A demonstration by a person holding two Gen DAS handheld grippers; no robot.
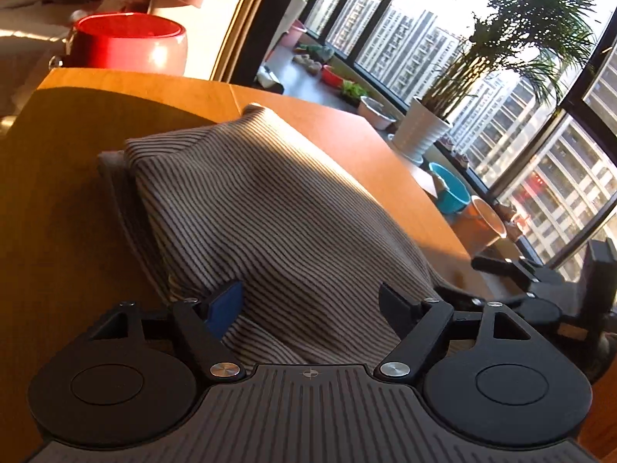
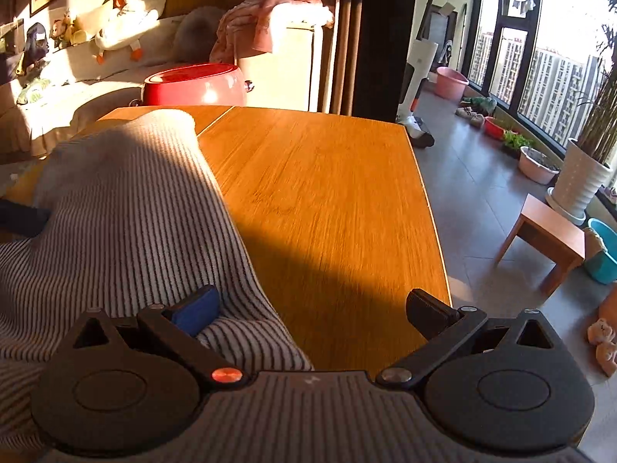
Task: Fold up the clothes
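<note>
Left wrist view, item: striped garment (image 1: 270, 208) on table (image 1: 77, 193), twelve o'clock, partly folded; we judge folds remain. Left gripper (image 1: 312, 301) and right gripper (image 2: 312, 308) both spread apart, gripping nothing.

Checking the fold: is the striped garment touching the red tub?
Apart. The right wrist view shows bare wooden table between the striped garment and the red tub behind it.

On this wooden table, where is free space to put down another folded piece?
The widest bare patch of the table lies between the striped garment and the edge on the window side. A narrower strip stays bare between the garment and the far edge by the red tub. The near side is crowded: cloth lies under both grippers.
</note>
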